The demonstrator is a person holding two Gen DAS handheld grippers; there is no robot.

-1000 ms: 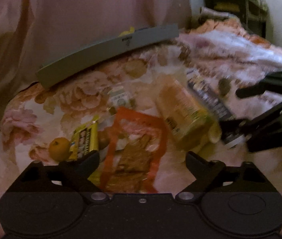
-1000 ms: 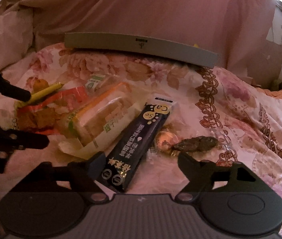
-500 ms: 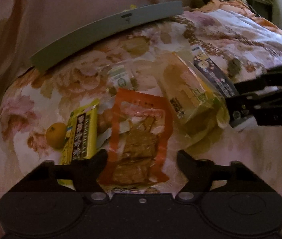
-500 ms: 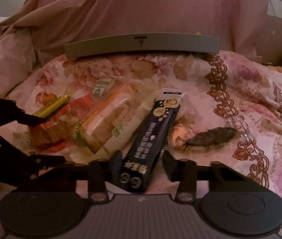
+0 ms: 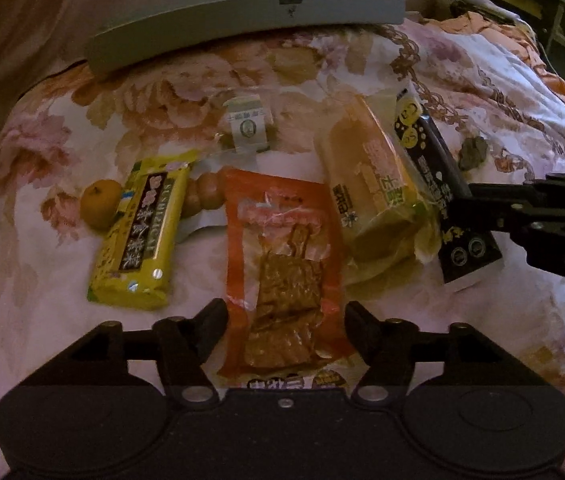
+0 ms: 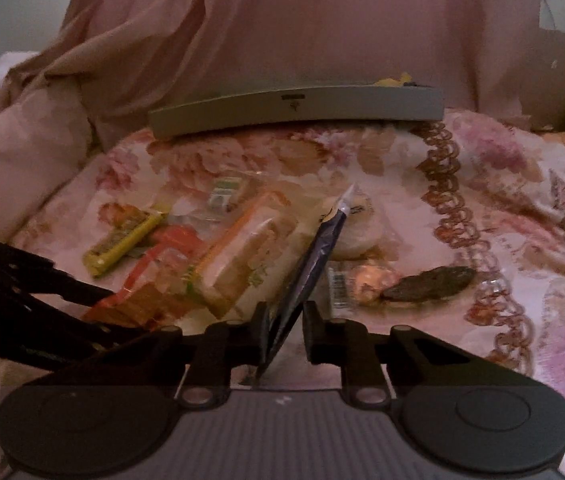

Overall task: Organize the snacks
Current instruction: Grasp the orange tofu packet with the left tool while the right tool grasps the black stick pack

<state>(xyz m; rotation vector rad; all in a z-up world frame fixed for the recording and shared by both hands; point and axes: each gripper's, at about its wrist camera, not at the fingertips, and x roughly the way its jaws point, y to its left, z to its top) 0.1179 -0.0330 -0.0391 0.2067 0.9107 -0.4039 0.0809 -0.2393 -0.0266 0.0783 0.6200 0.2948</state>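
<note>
Left wrist view: the left gripper [image 5: 286,316] is held half spread at lower centre, fingers straddling the near end of the orange pouch [image 5: 282,268] without pressing it. The pouch is flat, glossy film with a clear window on brown slabs, so a flat-edge pinch is advised. At left lies the yellow bar pack [image 5: 138,232], a shiny rectangular wrapper, with a small round orange fruit [image 5: 100,204] touching its left side. At centre right sits the bread pack [image 5: 370,192], a soft loaf in crinkled clear film. At right, the black sachet [image 5: 438,184] is pinched near its lower end by the right gripper [image 5: 462,204], which enters from the right edge. A long grey box edge [image 5: 242,24] runs across the top, on the floral bedspread [image 5: 42,320]. Right wrist view: the right gripper [image 6: 285,332] is closing on the black sachet [image 6: 314,264], now edge-on and tilted up at centre; the film is thin and floppy, so it should be lifted slowly and kept clear of the bread pack [image 6: 242,264]. The fingers look pressed onto it, though blur makes contact on the right pad uncertain. A dark wrinkled dried snack [image 6: 430,284] in clear wrap lies at centre right.
</note>
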